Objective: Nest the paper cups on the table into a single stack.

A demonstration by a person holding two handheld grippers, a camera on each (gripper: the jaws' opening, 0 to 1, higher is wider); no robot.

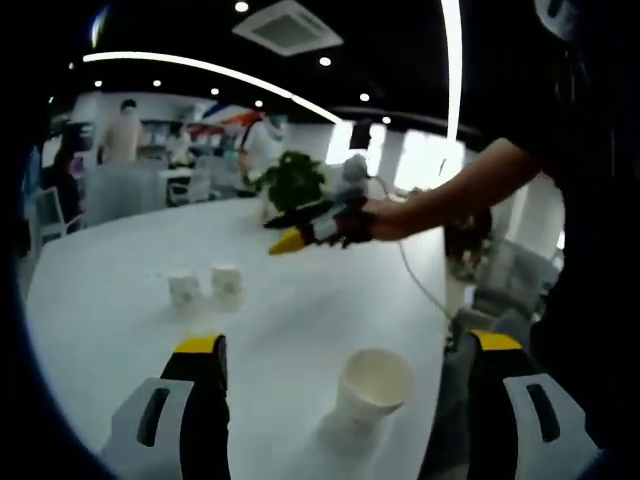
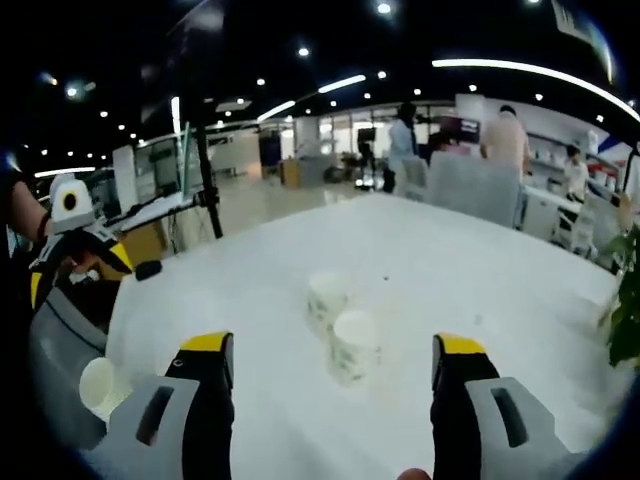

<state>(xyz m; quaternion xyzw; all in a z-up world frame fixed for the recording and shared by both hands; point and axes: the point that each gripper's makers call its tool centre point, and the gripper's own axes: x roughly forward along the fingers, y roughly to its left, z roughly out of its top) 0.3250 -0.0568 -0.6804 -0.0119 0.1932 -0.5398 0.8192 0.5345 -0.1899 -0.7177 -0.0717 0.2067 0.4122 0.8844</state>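
Observation:
Three white paper cups stand apart on the white table (image 1: 120, 330). One upright cup (image 1: 375, 385) sits just ahead of my left gripper (image 1: 347, 345), between its wide open jaws and untouched. Two more cups (image 1: 183, 288) (image 1: 227, 282) stand side by side farther off. A hand holds my right gripper (image 1: 295, 232) in the air over the table beyond them. In the right gripper view, my right gripper (image 2: 332, 343) is open and empty, above and short of the pair of cups (image 2: 328, 298) (image 2: 355, 348). The single cup (image 2: 100, 385) is at lower left, under my left gripper (image 2: 80, 255).
A green plant (image 1: 292, 180) stands at the table's far side, also seen as the plant (image 2: 625, 300) at the right. The table edge (image 1: 440, 300) runs close on the right, with a cable hanging past it. Chairs and people are in the background.

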